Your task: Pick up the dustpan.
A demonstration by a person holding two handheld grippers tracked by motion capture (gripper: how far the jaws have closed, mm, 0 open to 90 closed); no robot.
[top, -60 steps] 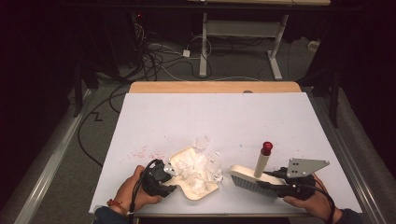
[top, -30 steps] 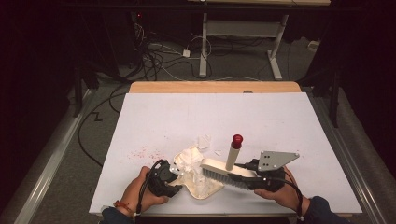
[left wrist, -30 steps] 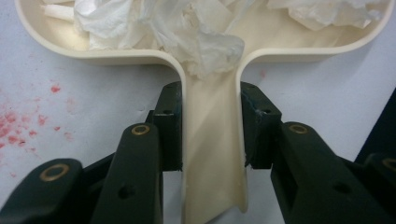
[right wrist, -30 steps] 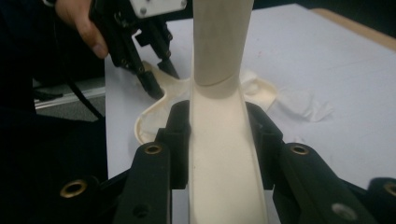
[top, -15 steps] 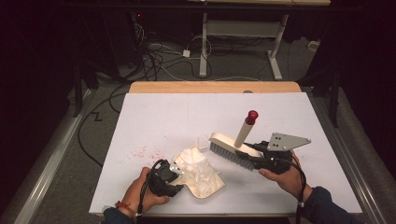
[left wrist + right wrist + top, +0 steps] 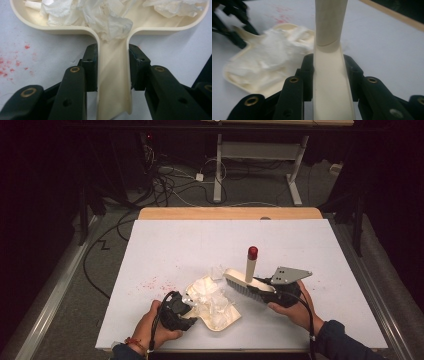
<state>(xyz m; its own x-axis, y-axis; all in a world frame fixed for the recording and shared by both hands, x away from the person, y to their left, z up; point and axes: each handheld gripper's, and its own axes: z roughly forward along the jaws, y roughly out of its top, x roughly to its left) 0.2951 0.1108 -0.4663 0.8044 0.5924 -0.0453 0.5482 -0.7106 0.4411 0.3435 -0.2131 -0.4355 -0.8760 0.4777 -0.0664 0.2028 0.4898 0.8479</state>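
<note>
The left gripper's fingers (image 6: 91, 67) pinch the stiff, light dustpan's (image 6: 218, 320) handle on the bench (image 6: 175, 245), while the right gripper's fingers (image 6: 308, 75) clamp the rigid brush (image 6: 248, 287) handle beside feather-light crumpled tissue (image 6: 209, 292) in the pan.

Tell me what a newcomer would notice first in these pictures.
Near the table's front edge, a cream dustpan heaped with crumpled white paper, its handle clamped in the left gripper. Just right of it, the right gripper holds a cream brush with a red-tipped handle.
</note>
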